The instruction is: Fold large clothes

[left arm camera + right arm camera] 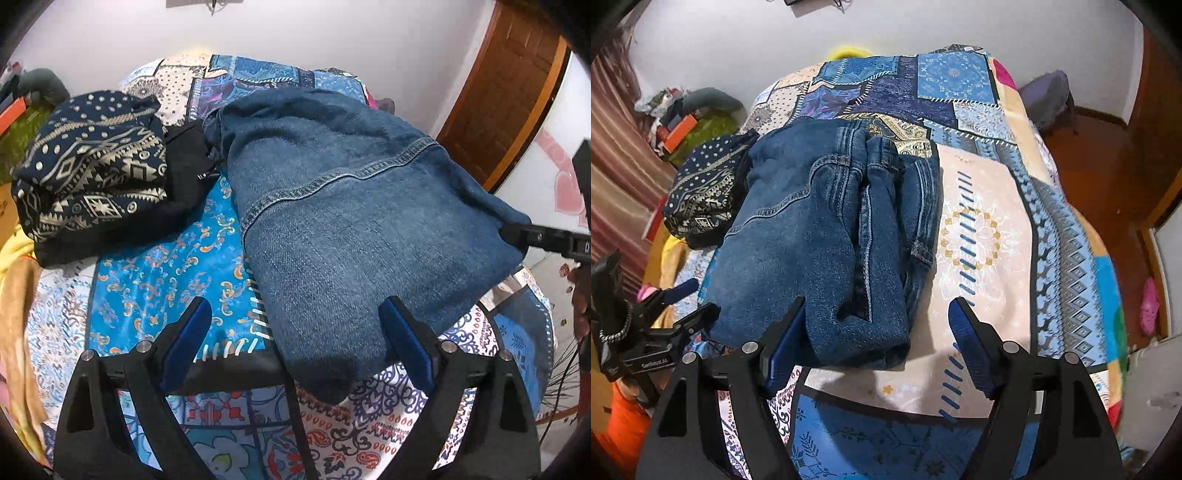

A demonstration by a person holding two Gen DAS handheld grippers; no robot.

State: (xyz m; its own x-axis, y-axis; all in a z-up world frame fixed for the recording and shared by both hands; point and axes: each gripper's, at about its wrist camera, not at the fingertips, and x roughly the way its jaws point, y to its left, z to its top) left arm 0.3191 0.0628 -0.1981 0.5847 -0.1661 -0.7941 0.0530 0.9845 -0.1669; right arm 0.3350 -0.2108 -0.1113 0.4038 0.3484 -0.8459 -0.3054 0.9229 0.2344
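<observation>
On the patchwork bedspread point(990, 229), one folded denim garment point(820, 236) lies compact, seemingly finished, beside one folded patterned cloth point(92, 173) to its left, two bundles likely stacked aside as done. Left gripper point(295, 332) and right gripper point(877, 332) both stand apart, holding nothing.

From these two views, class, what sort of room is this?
Most likely a bedroom in a home: a bed under a patchwork bedspread, folded denim jeans and a folded patterned garment lying on it, and a wooden door beside plain walls.
</observation>
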